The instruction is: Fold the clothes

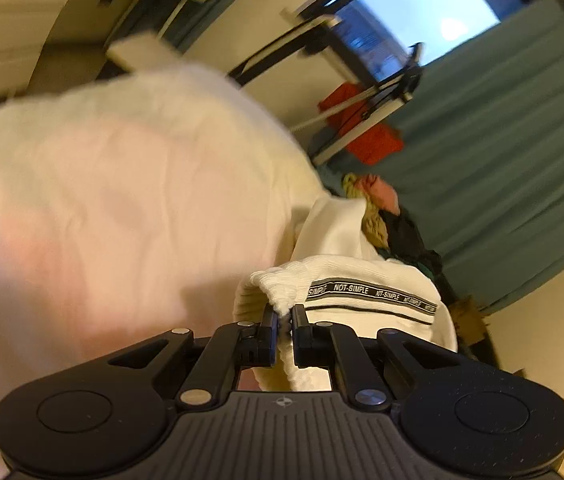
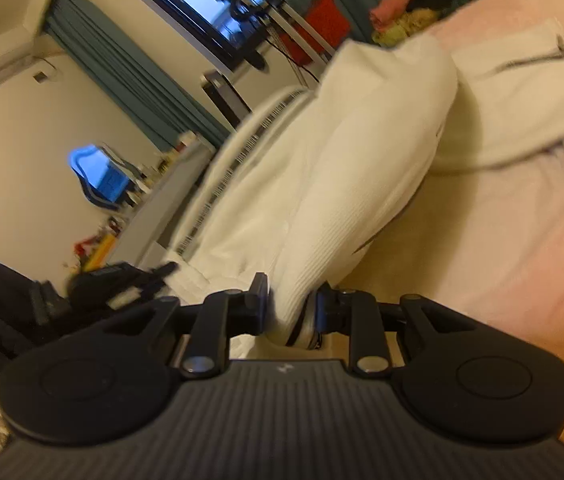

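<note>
A white ribbed garment (image 1: 346, 240) with a black "NOT-SIMPLE" printed band is pinched at its ribbed hem by my left gripper (image 1: 285, 316), which is shut on the cloth. The same white garment (image 2: 346, 184) stretches across the right wrist view, and my right gripper (image 2: 290, 300) is shut on a banded cuff of it. Its zipper (image 2: 530, 58) shows at the upper right. The garment hangs over a pale pink bed sheet (image 1: 101, 184) (image 2: 502, 240). Both views are tilted and blurred.
A heap of mixed clothes (image 1: 378, 208) (image 2: 414, 4) lies at the far side of the bed. Teal curtains (image 1: 502, 140), a window (image 1: 422, 4), a drying rack with red cloth (image 1: 366, 120) and a cluttered desk (image 2: 153, 184) stand beyond.
</note>
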Available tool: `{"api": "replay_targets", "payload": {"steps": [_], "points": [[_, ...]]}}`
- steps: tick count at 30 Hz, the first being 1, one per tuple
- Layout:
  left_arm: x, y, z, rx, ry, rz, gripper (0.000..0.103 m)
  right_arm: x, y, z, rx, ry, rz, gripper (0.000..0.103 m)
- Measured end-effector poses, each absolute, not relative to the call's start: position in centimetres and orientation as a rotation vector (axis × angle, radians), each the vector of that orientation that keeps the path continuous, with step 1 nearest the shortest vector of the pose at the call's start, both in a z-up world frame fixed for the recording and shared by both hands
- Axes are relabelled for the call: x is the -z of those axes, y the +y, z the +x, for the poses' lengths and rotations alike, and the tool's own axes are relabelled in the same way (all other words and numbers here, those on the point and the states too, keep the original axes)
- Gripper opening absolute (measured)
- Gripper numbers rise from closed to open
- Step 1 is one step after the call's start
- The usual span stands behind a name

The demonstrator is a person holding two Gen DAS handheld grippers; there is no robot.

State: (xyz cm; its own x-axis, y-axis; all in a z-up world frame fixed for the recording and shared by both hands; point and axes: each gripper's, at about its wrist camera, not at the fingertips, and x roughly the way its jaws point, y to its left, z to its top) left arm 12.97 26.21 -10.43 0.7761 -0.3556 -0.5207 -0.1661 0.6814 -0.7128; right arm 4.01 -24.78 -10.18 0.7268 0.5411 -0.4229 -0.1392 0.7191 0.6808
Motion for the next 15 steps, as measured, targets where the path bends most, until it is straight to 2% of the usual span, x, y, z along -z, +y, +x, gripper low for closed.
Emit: {"api": "replay_targets", "payload": {"steps": [4,7,9,11,12,15], "points": [[10.0,27.2,11.9,0.072,0.745,-0.811,0.018,12.5,-23.8,5.6,-0.359,0.736,0.667,0.026],[9.3,27.9,10.5,-0.042,0.739,-0.748,0.036,12.6,-23.6,5.9,-0.347,0.742,0.648,0.026],[8.8,28.0,10.3,-0.057,0.702,-0.739,0.061,12.7,-23.9,5.8,-0.344,0.741,0.658,0.026],[8.6,27.5,10.8,-0.029,0.675,-0.73,0.074,12.9,-24.3,5.5,-0.344,0.742,0.68,0.026],[8.6,27.3,11.1,-0.016,0.661,-0.725,0.078,13.0,-24.3,5.5,-0.344,0.743,0.69,0.026],[8.5,26.3,12.1,0.024,0.628,-0.712,0.079,13.2,-23.9,5.8,-0.345,0.734,0.673,0.026]]}}
